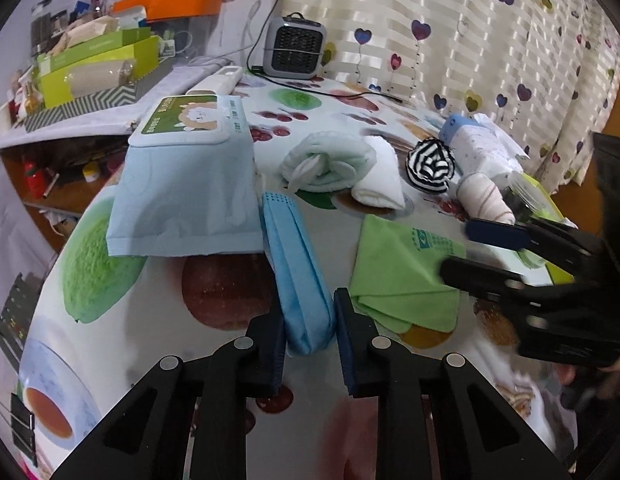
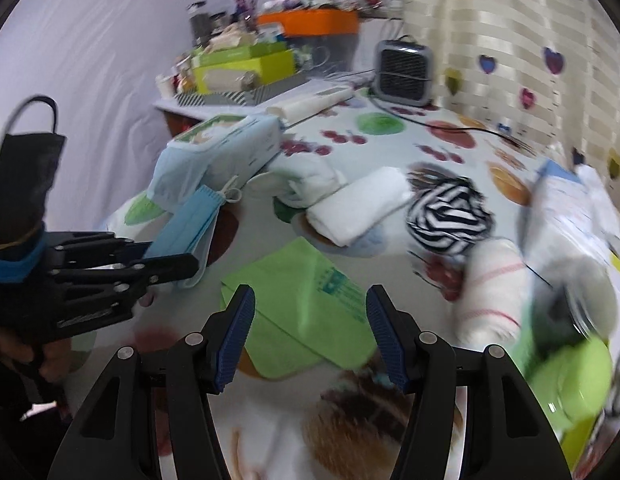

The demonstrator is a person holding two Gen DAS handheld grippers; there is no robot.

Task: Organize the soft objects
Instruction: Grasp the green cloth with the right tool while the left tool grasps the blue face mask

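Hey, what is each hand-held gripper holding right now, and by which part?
The left hand-held gripper grips the blue face mask stack by its near end. The right hand-held gripper holds nothing.

We're looking across a table under a glossy fruit-printed tablecloth [image 1: 214, 292]. Along its far edge hangs a cream striped curtain dotted with purple hearts [image 1: 469, 40]. At the far edge sits a small grey fan heater [image 1: 296, 48], its black cord [image 1: 361, 94] trailing over the cloth. Off the left edge, a cluttered wooden shelf unit [image 1: 58, 184] stands against a pale lilac wall [image 2: 90, 60].
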